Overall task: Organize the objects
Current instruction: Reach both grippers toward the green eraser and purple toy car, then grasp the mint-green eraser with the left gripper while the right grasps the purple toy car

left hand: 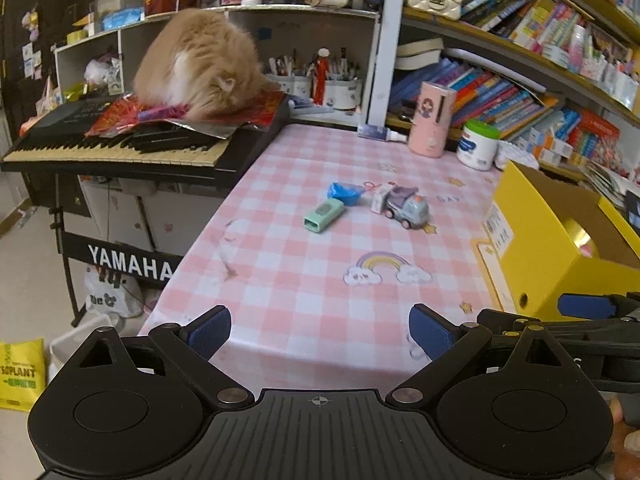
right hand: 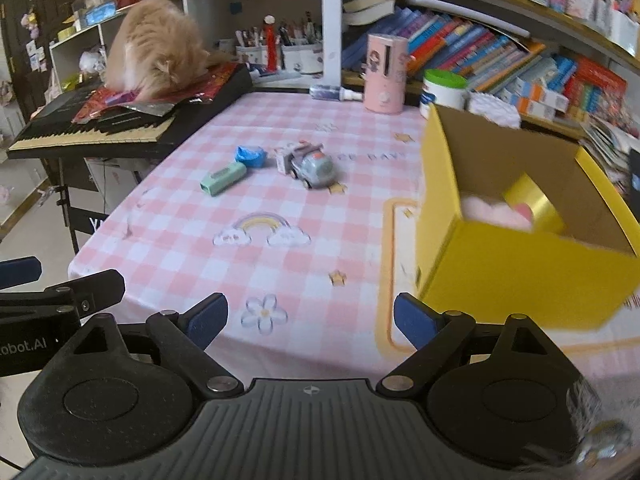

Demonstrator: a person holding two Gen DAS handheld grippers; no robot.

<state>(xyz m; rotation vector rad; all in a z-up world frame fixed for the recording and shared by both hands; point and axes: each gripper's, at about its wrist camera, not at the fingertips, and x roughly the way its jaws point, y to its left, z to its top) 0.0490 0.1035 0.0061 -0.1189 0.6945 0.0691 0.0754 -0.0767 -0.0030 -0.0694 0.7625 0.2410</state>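
Your left gripper (left hand: 320, 334) and right gripper (right hand: 311, 322): jaws wide, empty; toy truck (right hand: 314, 166) beside yellow box (right hand: 516, 276).

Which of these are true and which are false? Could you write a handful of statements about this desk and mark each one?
1. A fluffy cat sits on the keyboard. True.
2. The left gripper is shut on the toy truck. False: it is open and empty, and the truck stands on the tablecloth.
3. The yellow box already holds a roll of gold tape. True.
4. The mint-green item lies inside the yellow box. False: it lies on the tablecloth, beside a blue item.
5. The right gripper is open. True.
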